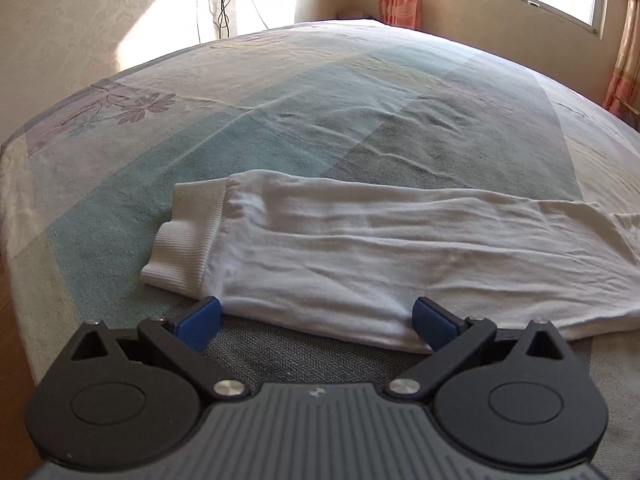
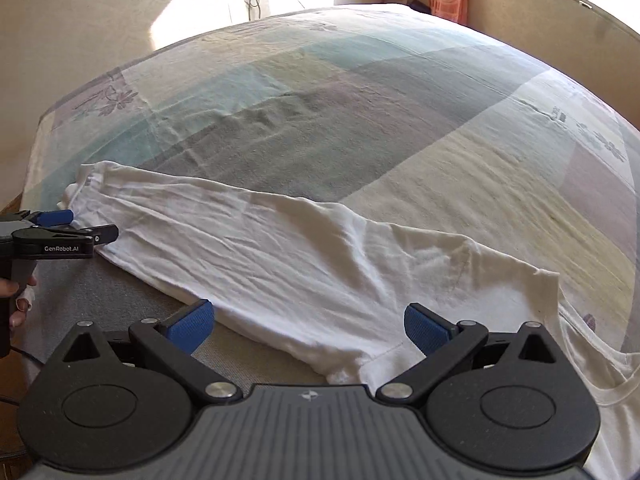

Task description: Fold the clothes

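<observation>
A white long-sleeved garment [image 2: 304,264] lies on a bed [image 1: 360,112] covered with a patchwork sheet in teal, grey, cream and mauve blocks. One sleeve is stretched flat across the bed, running from the left tongs to the right tongs.

The left tongs [image 1: 318,322] are spread wide, with the blue pads [image 1: 200,322] apart and nothing between them. They sit low at the near edge of the sleeve, just behind it. The ribbed cuff [image 1: 184,232] lies ahead of these tongs and to their left. The right-hand pad seems to touch the sleeve's near hem, though the view is too flat to be sure.

The right tongs [image 2: 308,326] are also spread wide and hold nothing. Straight ahead of them and partly between the pads lies the upper sleeve, where a seam joins it to the body of the garment. The body and neckline [image 2: 612,380] spread away to the right of these tongs.

Far to the left in the right wrist view, the left tongs show side-on at the cuff end, with a person's hand [image 2: 18,300] on the handle below
</observation>
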`<act>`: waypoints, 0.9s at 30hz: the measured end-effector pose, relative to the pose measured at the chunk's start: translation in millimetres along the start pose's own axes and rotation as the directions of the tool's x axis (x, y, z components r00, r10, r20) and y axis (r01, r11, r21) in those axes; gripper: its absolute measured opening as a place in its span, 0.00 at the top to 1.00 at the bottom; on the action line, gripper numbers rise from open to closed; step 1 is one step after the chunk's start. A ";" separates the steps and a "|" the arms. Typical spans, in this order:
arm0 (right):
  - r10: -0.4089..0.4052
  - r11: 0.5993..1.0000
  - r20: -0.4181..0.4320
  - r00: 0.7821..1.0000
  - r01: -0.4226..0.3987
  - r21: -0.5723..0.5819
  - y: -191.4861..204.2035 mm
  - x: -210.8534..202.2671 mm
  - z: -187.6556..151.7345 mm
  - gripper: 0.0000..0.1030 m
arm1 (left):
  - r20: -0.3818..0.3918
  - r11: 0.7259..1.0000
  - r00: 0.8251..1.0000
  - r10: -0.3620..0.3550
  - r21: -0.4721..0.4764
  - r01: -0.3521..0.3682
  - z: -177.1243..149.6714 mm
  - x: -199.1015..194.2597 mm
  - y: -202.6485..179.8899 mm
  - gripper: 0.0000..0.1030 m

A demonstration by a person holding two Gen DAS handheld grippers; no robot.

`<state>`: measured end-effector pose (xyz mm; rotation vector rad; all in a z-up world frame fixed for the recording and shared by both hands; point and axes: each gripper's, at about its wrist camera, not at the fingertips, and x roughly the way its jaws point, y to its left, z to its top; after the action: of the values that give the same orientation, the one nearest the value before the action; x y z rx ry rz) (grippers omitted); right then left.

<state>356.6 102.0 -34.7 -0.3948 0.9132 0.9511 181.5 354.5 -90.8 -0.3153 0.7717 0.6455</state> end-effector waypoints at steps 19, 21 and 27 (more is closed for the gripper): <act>-0.265 0.946 -0.081 0.961 0.276 0.170 -81.0 -28.1 -55.5 0.00 | -0.059 0.772 0.790 -0.610 0.178 0.610 68.6 -12.9 -162.5 0.02; -0.308 0.927 -0.106 0.946 0.323 0.191 -86.8 -32.9 -74.4 0.00 | -0.133 0.703 0.726 -0.674 0.184 0.687 64.6 0.0 -198.8 0.02; -0.295 0.905 -0.147 0.944 0.325 0.274 -96.6 -36.6 -106.5 0.00 | -0.253 0.721 0.729 -0.637 0.141 0.679 54.8 49.6 -248.9 0.02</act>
<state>375.1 -39.5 -75.2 -0.3229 1.0330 0.4944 398.1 211.7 -81.4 -0.4182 0.8341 -0.1644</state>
